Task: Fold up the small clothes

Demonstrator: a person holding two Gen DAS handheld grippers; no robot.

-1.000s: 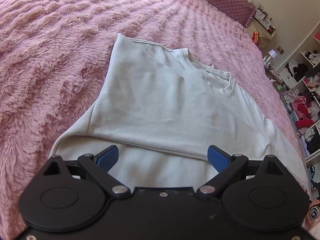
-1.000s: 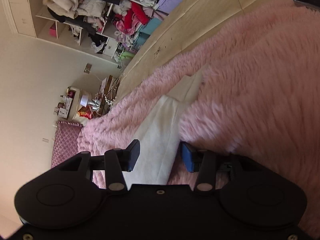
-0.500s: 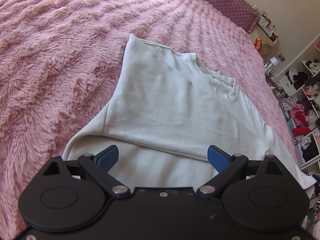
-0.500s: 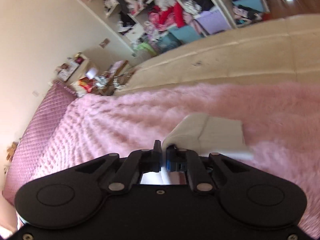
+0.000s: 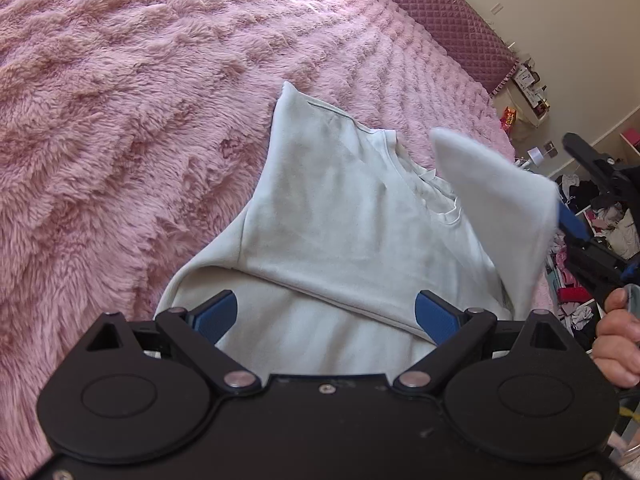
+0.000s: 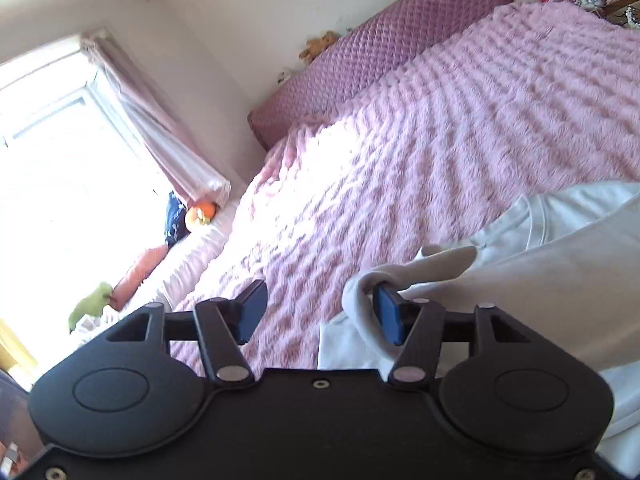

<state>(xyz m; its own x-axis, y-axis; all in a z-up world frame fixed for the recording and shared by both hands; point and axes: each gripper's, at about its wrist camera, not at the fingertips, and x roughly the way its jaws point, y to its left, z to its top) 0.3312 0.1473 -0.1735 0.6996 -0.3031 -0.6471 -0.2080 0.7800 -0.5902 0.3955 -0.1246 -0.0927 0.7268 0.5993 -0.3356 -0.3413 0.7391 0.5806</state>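
A pale grey sweatshirt (image 5: 340, 216) lies flat on the pink fluffy blanket (image 5: 120, 120), its left sleeve folded in over the body. My left gripper (image 5: 325, 316) hovers open over the hem, nothing between its blue pads. The right sleeve (image 5: 492, 200) is raised in the air over the collar. In the left wrist view a blue pad (image 5: 573, 224) of my right gripper shows at the sleeve's edge. My right gripper (image 6: 320, 314) has its jaws opening; the sleeve cuff (image 6: 360, 292) drapes over the right finger only, and the pads do not press on it.
A quilted mauve headboard (image 5: 432, 12) closes the far end of the bed. Open shelves crammed with clothes (image 5: 600, 216) stand off its right side, beside a cluttered bedside table (image 5: 524, 96). A bright window with a pink curtain (image 6: 152, 112) and soft toys (image 6: 200, 212) lie beyond the bed's far side.
My right gripper shut on the sleeve cuff, swung it up and across over the shirt while rolling, and its jaws have now parted. The left gripper drifted slightly and stayed open.
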